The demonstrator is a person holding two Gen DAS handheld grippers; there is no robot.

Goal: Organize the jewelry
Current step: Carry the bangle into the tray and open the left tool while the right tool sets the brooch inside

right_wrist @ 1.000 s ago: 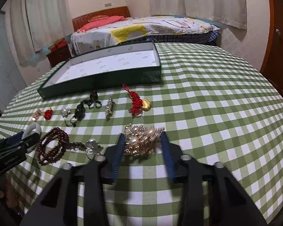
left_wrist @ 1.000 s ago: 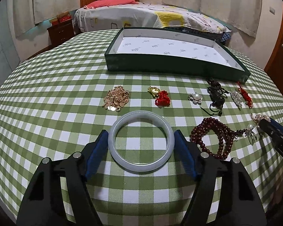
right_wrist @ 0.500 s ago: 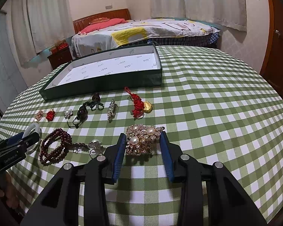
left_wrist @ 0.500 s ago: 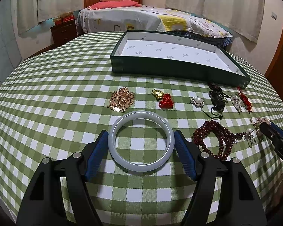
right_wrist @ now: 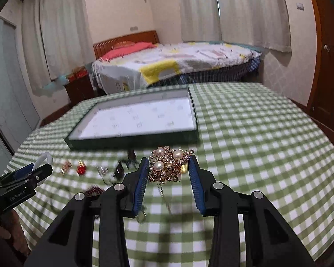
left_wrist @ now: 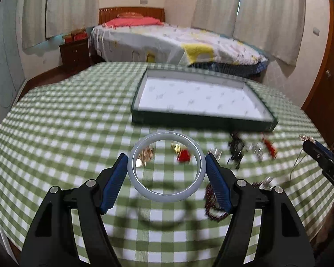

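Note:
My left gripper is shut on a pale jade bangle and holds it in the air above the green checked table. My right gripper is shut on a gold and pearl brooch, lifted off the table with a thin chain hanging below it. The open green box with a white lining stands beyond both; it also shows in the right wrist view. The left gripper and bangle appear at the left of the right wrist view.
Several small pieces lie blurred on the cloth before the box: a gold charm cluster, a red knot charm, a dark cord pendant, dark red beads. A bed and a wooden door stand beyond the table.
Both grippers have risen from the table and tilted up, lifting the bangle and the brooch off the cloth. The box now sits nearer the middle of each view.

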